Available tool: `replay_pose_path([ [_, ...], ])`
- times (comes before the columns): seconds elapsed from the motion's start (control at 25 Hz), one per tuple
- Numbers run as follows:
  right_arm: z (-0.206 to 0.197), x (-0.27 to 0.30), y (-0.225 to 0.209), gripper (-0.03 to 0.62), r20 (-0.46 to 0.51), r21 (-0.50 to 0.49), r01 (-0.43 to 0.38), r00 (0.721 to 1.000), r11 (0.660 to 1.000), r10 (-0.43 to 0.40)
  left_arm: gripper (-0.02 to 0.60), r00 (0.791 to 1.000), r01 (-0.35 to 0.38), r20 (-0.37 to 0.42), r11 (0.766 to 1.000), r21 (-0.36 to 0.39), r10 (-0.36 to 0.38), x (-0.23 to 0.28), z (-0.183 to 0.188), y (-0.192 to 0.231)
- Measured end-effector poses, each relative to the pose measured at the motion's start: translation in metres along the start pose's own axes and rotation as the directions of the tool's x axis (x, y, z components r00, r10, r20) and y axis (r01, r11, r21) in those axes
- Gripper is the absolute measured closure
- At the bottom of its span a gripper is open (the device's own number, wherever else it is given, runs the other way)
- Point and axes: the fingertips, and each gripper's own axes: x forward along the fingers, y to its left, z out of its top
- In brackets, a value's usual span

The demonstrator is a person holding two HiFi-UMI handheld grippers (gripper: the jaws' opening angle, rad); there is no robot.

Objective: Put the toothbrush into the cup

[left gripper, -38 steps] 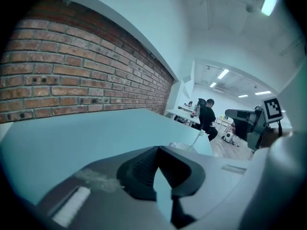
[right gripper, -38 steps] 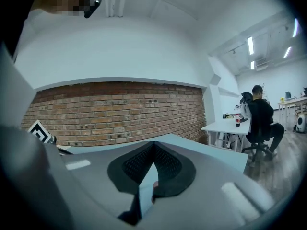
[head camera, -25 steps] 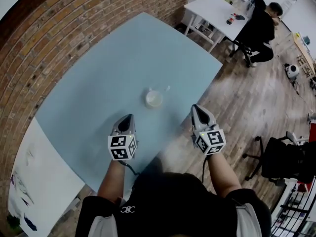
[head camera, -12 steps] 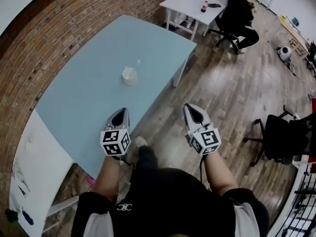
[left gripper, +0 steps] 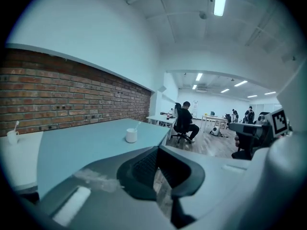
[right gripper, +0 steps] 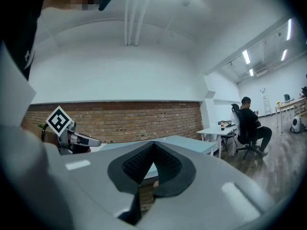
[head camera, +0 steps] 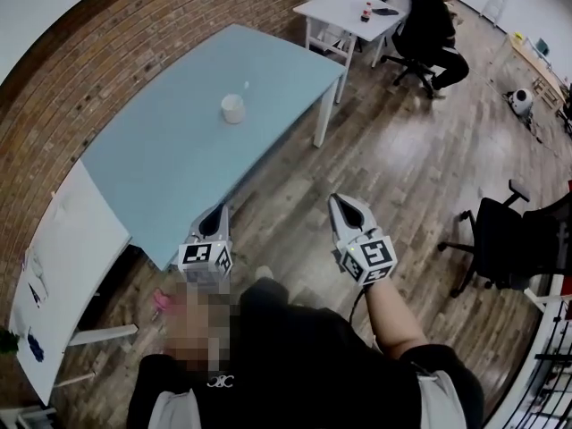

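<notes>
A wooden floor [head camera: 402,168] is spreading across the right of the head view, and a brick wall [head camera: 134,34] is running along the upper left. A long blue table [head camera: 179,141] is standing against that wall. Beyond its far end a person [head camera: 429,25] is sitting on a chair at a white desk [head camera: 344,7]. A black office chair [head camera: 523,248] is standing at the right edge.

The person holding the rig is standing off the blue table's near end with both tools over the floor. The left gripper [head camera: 216,213] is hanging just beside the table's near edge, and its own view is showing its jaws pressed together with nothing between them. The right gripper [head camera: 343,202] is hanging out over open floor, farther from the table, and its jaws are likewise meeting tip to tip with nothing between them.

The white cup [head camera: 232,108] is standing on the blue table toward its far end, well apart from both grippers and nearer the left one's line. In the left gripper view it is showing above and left of the closed tips, far beyond them. The toothbrush [head camera: 245,88] is standing in the cup, leaning over the rim.
</notes>
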Motion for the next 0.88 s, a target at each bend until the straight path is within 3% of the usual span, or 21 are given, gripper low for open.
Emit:
replay_pose_path([
  [0.4, -0.018, -0.049, 0.035, 0.585, -0.010, 0.049, -0.019, 1.000, 0.999, 0.020, 0.574, 0.996, -0.022, -0.083, 1.000, -0.010, 0.021, -0.072, -0.054, -0.018],
  [0.88, -0.013, -0.099, 0.073, 0.585, 0.029, 0.047, 0.043, 0.999, 0.998, -0.045, 0.574, 0.999, 0.023, -0.050, 1.000, 0.017, -0.022, -0.133, -0.067, -0.028],
])
